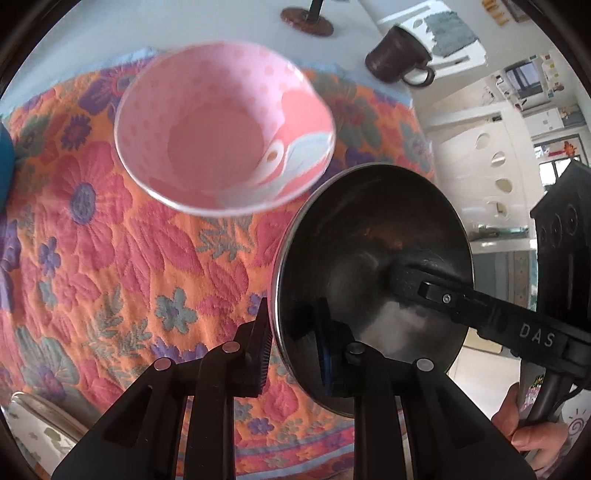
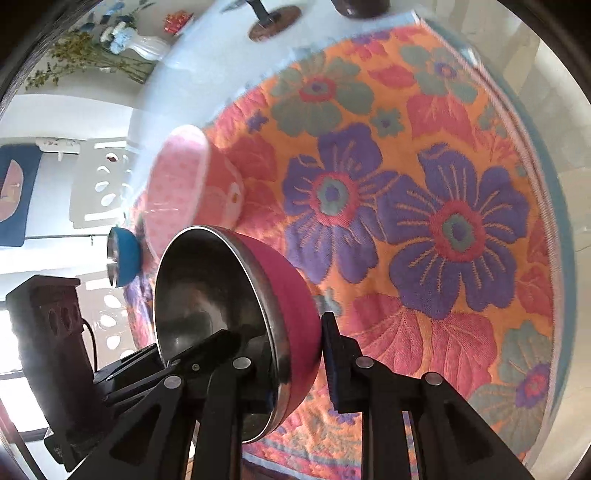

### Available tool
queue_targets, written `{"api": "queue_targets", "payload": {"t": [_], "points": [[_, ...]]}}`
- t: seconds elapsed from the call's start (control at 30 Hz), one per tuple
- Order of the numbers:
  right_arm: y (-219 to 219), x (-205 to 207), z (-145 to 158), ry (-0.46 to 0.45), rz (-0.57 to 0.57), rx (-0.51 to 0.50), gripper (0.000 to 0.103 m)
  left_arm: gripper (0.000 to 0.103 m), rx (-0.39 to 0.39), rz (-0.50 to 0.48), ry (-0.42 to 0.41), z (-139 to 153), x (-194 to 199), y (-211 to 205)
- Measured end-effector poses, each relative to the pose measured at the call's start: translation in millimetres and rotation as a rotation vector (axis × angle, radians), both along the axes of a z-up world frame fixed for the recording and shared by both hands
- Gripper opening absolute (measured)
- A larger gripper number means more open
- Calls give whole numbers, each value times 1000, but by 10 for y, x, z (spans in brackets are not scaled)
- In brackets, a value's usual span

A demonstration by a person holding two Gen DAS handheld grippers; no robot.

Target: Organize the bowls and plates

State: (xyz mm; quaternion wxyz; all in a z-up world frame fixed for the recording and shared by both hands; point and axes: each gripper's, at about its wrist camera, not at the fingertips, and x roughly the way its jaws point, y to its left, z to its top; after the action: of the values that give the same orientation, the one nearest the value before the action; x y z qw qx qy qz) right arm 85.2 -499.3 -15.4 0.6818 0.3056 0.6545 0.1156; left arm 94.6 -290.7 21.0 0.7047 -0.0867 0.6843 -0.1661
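A steel bowl with a magenta outside (image 1: 369,266) (image 2: 236,314) is held tilted above the floral cloth by both grippers. My left gripper (image 1: 295,354) is shut on its near rim, one finger outside, one inside. My right gripper (image 2: 291,354) is shut on the rim too, and its finger (image 1: 443,299) reaches into the bowl from the right in the left wrist view. A pink dotted bowl (image 1: 225,129) (image 2: 188,184) sits on the cloth beyond the steel bowl.
A floral cloth (image 1: 92,240) (image 2: 424,184) covers the table. A brown mug (image 1: 399,55) and a dark stand base (image 1: 306,20) stand at the back. A blue bowl (image 2: 123,258) sits at the left. A patterned plate (image 1: 33,432) lies near left.
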Motion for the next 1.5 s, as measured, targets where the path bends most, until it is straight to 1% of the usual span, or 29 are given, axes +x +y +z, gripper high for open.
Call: {"api": "queue_targets", "payload": {"t": [0.07, 0.2, 0.27, 0.3, 0.37, 0.47, 0.57, 0.7, 0.8, 0.93, 1.03, 1.23, 1.5], "points": [[-27, 16, 124, -20, 2, -5, 22, 19, -17, 12, -25, 147, 33, 49], [15, 113, 473, -87, 7, -12, 23, 19, -38, 33, -82, 424, 142, 158], [25, 196, 635, -120, 17, -13, 24, 19, -47, 47, -104, 558, 206, 226], [49, 257, 732, -140, 25, -14, 24, 19, -48, 51, -114, 599, 230, 325], [83, 372, 853, -168, 35, -14, 24, 20, -49, 59, -154, 732, 340, 394], [148, 575, 1034, -216, 57, -17, 25, 21, -45, 70, -198, 813, 513, 484], [236, 775, 1115, -237, 76, -21, 25, 22, -28, 90, -210, 816, 659, 526], [391, 973, 1009, -220, 101, -24, 24, 23, -2, 111, -188, 650, 806, 527], [494, 1067, 840, -185, 121, -28, 24, 23, 14, 121, -162, 513, 835, 570], [563, 1155, 608, -137, 130, -30, 24, 23, 38, 122, -138, 295, 913, 586], [615, 1218, 454, -106, 143, -38, 24, 23, 58, 126, -129, 189, 947, 586], [709, 1313, 220, -72, 180, -76, 24, 23, 69, 134, -103, -7, 992, 597], [751, 1383, 89, -47, 198, -81, 24, 23, 74, 132, -89, -92, 1030, 584]]}}
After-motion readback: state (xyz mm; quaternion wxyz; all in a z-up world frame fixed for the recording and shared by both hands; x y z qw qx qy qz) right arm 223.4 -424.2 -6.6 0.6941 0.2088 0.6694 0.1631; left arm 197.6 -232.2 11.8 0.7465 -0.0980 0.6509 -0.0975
